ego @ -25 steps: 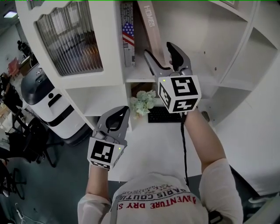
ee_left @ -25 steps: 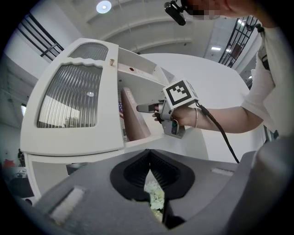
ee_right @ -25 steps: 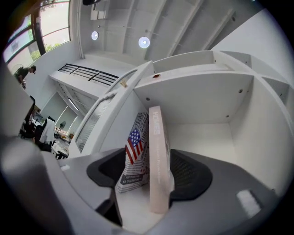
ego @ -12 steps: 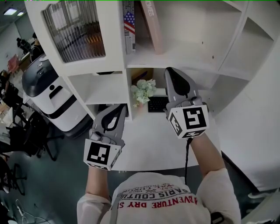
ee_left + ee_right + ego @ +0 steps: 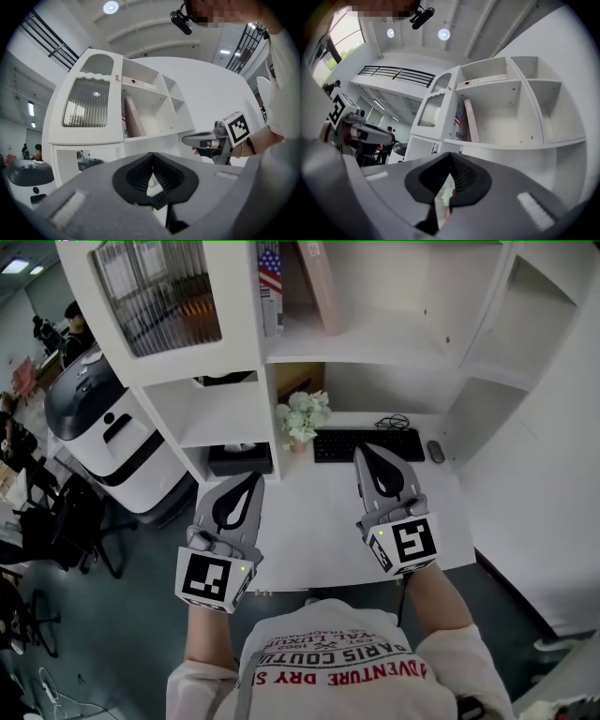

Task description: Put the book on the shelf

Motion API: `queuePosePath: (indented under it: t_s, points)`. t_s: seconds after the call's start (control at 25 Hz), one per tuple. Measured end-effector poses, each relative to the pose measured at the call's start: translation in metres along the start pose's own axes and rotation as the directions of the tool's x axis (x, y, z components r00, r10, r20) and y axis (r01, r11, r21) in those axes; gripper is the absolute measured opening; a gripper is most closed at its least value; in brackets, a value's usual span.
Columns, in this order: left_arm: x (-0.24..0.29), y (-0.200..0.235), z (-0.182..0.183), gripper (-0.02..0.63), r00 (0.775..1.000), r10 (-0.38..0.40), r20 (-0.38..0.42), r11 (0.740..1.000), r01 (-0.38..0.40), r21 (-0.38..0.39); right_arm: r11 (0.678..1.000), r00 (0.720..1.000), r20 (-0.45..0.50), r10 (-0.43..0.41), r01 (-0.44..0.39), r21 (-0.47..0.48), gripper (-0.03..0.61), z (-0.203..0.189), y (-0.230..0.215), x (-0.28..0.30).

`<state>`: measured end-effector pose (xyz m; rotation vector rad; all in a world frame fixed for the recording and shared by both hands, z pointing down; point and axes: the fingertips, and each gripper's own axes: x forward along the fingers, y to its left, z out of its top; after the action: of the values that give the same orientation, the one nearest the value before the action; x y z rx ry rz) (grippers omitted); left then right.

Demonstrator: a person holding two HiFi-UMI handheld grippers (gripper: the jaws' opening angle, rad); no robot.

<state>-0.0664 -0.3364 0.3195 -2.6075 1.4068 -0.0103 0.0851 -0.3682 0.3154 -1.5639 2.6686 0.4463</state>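
The pink book (image 5: 319,282) leans against a flag-spined book (image 5: 270,276) on the upper shelf board (image 5: 375,338) of the white shelf unit; it also shows in the left gripper view as the pink book (image 5: 132,117) and in the right gripper view (image 5: 470,121). My right gripper (image 5: 364,453) hangs low over the white desk (image 5: 309,521), well below and apart from the book. Its jaws have just closed and are shut with nothing between them (image 5: 450,157). My left gripper (image 5: 254,478) is beside it, shut and empty (image 5: 151,155).
A black keyboard (image 5: 367,443), a mouse (image 5: 436,452) and a pot of pale flowers (image 5: 302,414) sit at the back of the desk. A black box (image 5: 239,460) fills a low cubby. A white and black machine (image 5: 103,437) stands left of the shelf unit.
My right gripper came down from beside the pink book to above the desk and its jaws went from open to shut, empty. My left gripper drew back and down a little.
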Motion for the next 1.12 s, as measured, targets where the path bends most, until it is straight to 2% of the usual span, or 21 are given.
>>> queuePosePath:
  t_s: [0.24,0.48,0.84,1.12]
  points:
    - [-0.013,-0.018,-0.018,0.006,1.0,-0.021,-0.005,0.999,0.021,-0.028,0.999,0.999,-0.049,0.023,-0.022,0.029,0.0,-0.028,0.022,-0.035]
    - [-0.016,-0.022,-0.024,0.006,0.999,-0.023,-0.026,0.999,0.022,-0.038,0.999,0.999,-0.049,-0.003,0.006,0.053,0.0,-0.028,0.012,-0.049]
    - [-0.015,-0.022,-0.026,0.006,1.0,-0.01,-0.024,0.999,0.009,-0.044,0.996,0.995,-0.052,0.086,-0.084,0.039,0.0,-0.029,0.031,-0.051]
    - [-0.012,-0.018,-0.031,0.006,0.999,-0.001,-0.038,0.999,0.0,-0.045,0.993,0.994,-0.043,0.104,-0.101,0.052,0.0,-0.029,0.036,-0.043]
